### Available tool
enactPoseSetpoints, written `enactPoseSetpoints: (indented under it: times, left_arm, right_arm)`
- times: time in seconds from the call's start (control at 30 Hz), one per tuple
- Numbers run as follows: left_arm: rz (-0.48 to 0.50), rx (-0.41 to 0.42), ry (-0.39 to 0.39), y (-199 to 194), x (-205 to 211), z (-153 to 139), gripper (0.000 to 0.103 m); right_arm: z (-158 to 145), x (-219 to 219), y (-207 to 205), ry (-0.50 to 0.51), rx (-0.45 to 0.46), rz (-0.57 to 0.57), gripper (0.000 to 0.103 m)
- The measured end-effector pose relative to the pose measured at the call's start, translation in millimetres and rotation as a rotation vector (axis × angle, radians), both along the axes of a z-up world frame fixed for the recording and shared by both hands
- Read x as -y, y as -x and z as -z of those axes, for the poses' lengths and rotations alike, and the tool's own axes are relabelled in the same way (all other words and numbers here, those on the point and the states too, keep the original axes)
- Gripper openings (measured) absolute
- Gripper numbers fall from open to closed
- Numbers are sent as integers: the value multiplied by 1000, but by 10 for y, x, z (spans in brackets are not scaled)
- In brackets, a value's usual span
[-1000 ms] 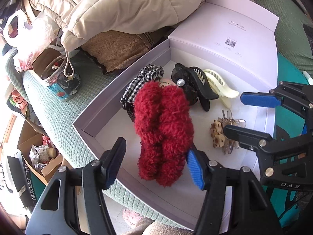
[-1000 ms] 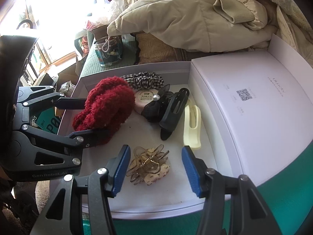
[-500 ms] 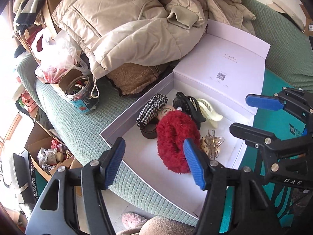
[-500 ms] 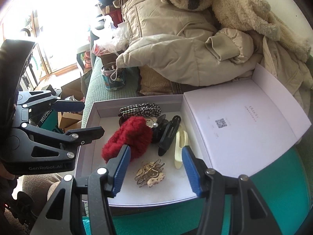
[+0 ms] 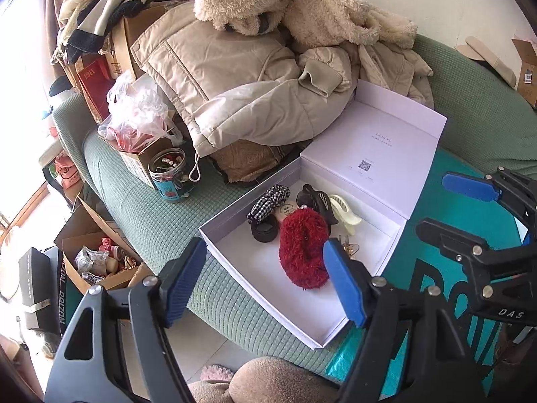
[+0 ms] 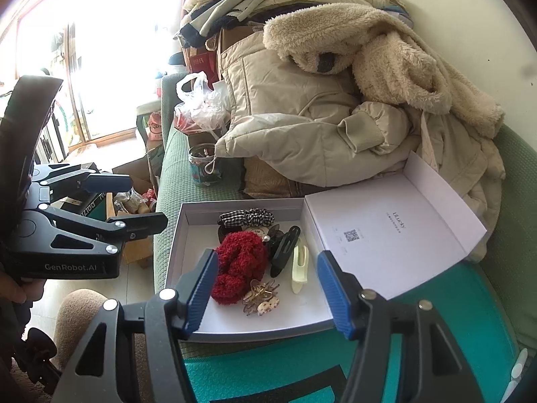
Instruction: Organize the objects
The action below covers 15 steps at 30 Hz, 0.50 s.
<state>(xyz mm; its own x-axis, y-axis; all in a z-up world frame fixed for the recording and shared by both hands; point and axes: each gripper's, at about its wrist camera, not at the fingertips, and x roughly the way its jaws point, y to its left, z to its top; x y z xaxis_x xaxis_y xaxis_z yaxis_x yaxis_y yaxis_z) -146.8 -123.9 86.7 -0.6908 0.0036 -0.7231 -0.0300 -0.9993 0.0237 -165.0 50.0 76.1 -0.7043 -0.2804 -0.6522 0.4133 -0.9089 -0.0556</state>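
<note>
Ahead of my two grippers the green sofa [image 5: 161,221] is lying crowded: a beige padded jacket [image 5: 235,77] and a fleece coat [image 6: 369,50] are piling up beyond the white box [image 5: 235,268], the jacket's hem reaching the far edge of the box, and a jar of small trinkets [image 5: 169,174] is sitting off to the left of it with a plastic bag [image 5: 137,114] behind. The box's lid [image 6: 386,231] is lying folded open to the right. Inside the box, below and in front of my fingers, I am seeing the red fuzzy scrunchie [image 6: 240,265], the checked scrunchie [image 6: 246,217], the black claw clip [image 6: 283,248], the cream claw clip [image 6: 299,265] and the tortoiseshell clip [image 6: 261,299]. My left gripper [image 5: 260,283] is hanging above the box's near corner, jaws spread and just having widened, nothing between them. My right gripper [image 6: 266,290] is likewise hovering with jaws apart, freshly widened, gripping nothing.
</note>
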Motion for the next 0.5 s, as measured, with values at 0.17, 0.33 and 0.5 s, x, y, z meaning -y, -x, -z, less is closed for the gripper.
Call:
enactPoseSetpoints:
  times: [0.17, 0.33, 0.5]
  left_arm:
    - [-21, -24, -2, -288, -14, -138, 78]
    - [-50, -42, -3, -557, 1, -228, 83]
    - [-71, -43, 9, -802, -28, -257, 89]
  right_arm:
    - [-108, 1, -227, -3, -27, 2, 63]
    - [-172, -16, -452, -1, -39, 23, 66]
    - [-174, -36, -656, 1, -39, 38, 67]
